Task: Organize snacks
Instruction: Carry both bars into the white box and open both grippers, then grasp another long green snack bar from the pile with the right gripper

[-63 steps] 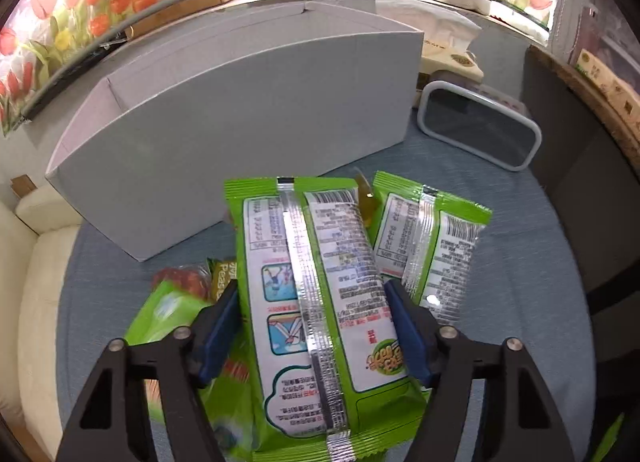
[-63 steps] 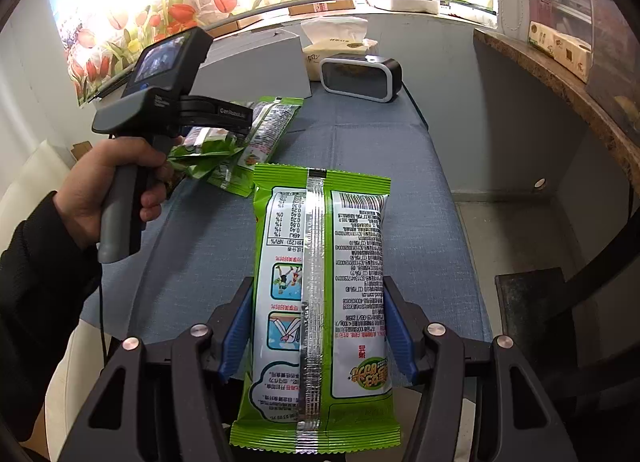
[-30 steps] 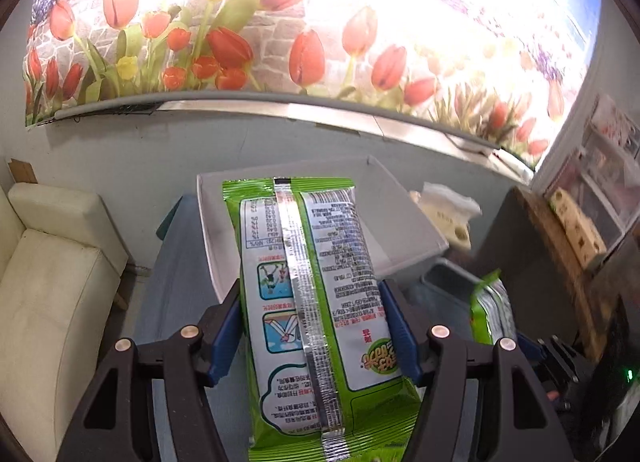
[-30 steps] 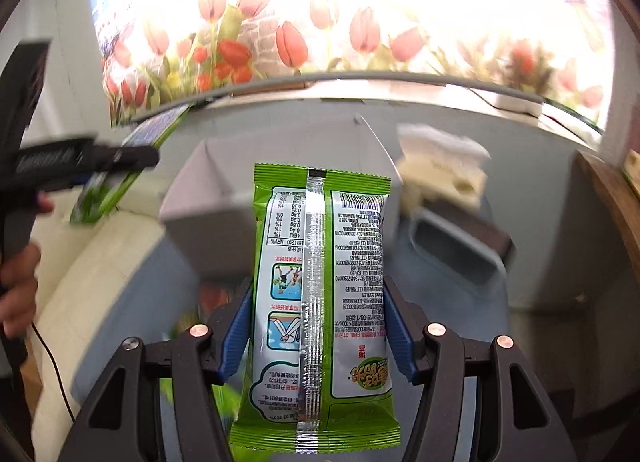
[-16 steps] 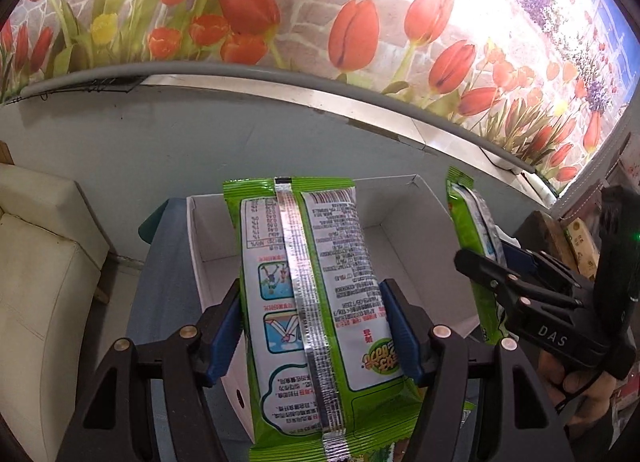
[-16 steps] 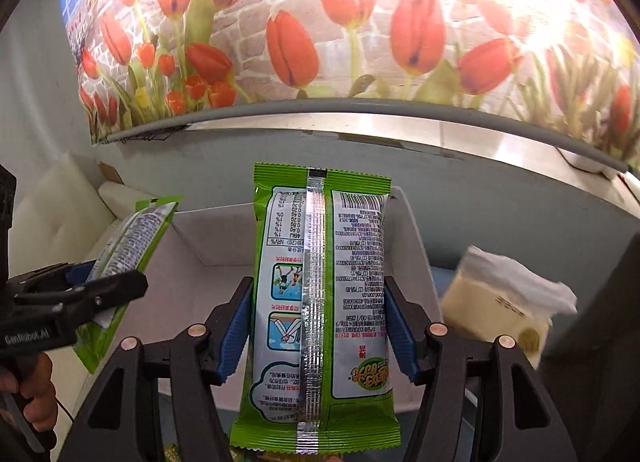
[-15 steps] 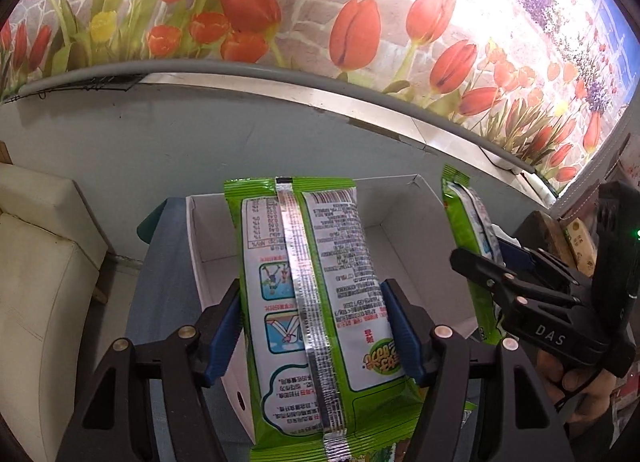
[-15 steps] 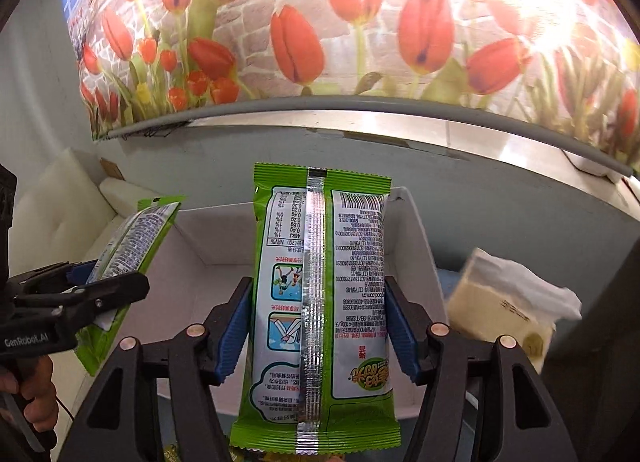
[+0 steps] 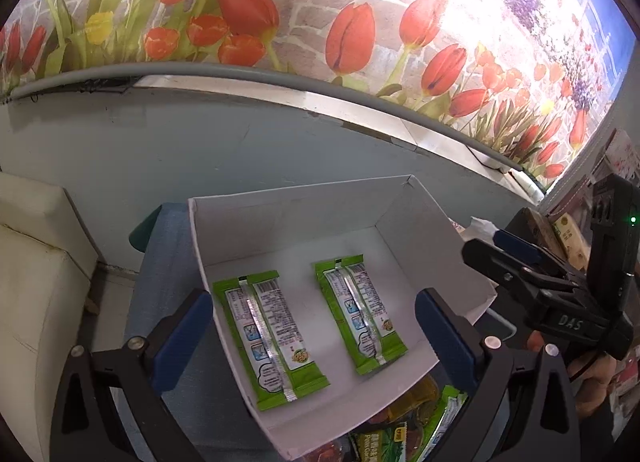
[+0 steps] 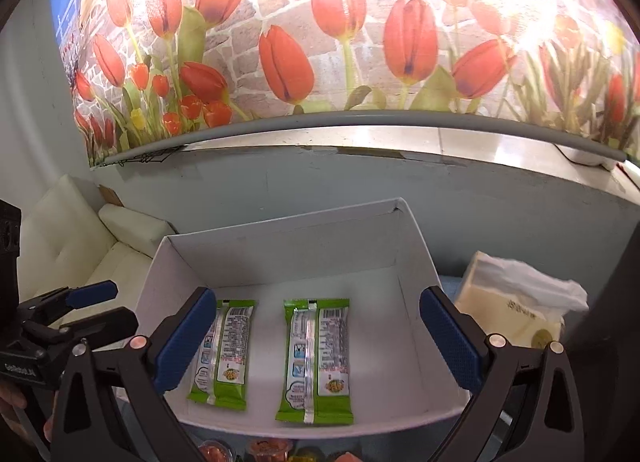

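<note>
Your left gripper (image 9: 312,334) is spread wide with nothing between its blue pads (image 9: 180,338), and it hangs above the near-left part of the open white cardboard box (image 9: 280,214). Your right gripper (image 10: 316,338) is likewise spread wide and empty, poised over the near edge of the same box. In the left wrist view, the right gripper shows at the right side, beside the box's right wall; in the right wrist view, the left gripper shows at the left side, just outside the box's left wall.

Two green foil snack packets lie flat on the box floor, seam side up, side by side but apart. The left green snack packet (image 9: 270,332) lies toward the near-left corner of the box, and the right green snack packet (image 9: 360,316) lies nearer the middle. Both run lengthwise from the near wall toward the far wall.

The box stands on the blue-clothed bench (image 9: 168,254), close to its far edge. More snacks, in green and orange-red wrappers (image 9: 400,434), lie on the bench just in front of the box's near wall. A cream tissue pack (image 10: 516,310) sits on the bench beside the box's right wall.
</note>
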Demonstrator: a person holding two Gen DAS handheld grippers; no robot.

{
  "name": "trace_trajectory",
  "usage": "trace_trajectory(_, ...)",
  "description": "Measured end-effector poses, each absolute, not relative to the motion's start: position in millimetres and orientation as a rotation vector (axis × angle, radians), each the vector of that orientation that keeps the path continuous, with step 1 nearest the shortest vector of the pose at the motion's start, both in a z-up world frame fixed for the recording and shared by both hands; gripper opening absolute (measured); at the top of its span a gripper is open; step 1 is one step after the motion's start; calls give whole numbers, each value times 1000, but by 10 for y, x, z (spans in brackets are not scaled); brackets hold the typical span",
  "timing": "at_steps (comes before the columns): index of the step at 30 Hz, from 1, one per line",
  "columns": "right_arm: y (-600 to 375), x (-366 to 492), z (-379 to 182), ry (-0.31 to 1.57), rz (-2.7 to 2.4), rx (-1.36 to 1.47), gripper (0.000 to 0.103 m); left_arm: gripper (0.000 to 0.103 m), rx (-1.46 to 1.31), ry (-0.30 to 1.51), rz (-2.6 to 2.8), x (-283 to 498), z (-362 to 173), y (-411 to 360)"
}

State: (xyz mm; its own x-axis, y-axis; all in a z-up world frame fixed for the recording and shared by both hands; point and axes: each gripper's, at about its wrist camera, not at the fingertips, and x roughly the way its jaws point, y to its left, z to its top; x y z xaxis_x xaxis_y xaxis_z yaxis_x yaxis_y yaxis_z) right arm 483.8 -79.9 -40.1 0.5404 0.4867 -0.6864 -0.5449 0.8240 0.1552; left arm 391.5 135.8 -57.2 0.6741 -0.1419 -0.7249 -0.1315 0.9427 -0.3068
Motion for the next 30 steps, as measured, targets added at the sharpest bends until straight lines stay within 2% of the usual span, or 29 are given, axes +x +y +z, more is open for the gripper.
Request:
trace_trajectory(7,-1271,4326,-500,787,398,3,103,103,-258,777,51,3547,-427,1210)
trace_trajectory(12,-1603,3864,-748,851,264,79,103,103,-244,729,73,3071,-413,1032)
trace_trajectory(17,-1702,3525,-1211,970,178,104,103,103,-219,747,73,2597,-578,772)
trace_trajectory(28,-1550,3207,-1803,1034,79,94,103,103,-216,801,39,1628,-922,691)
trace_trajectory(29,-1527,3181,-1866,1043,77,84,102,103,-233,803,35,1560,-948,724)
trace_trajectory(30,-1499,3163,-1901,1053,80,81,98,103,-235,805,30,1528,-961,738)
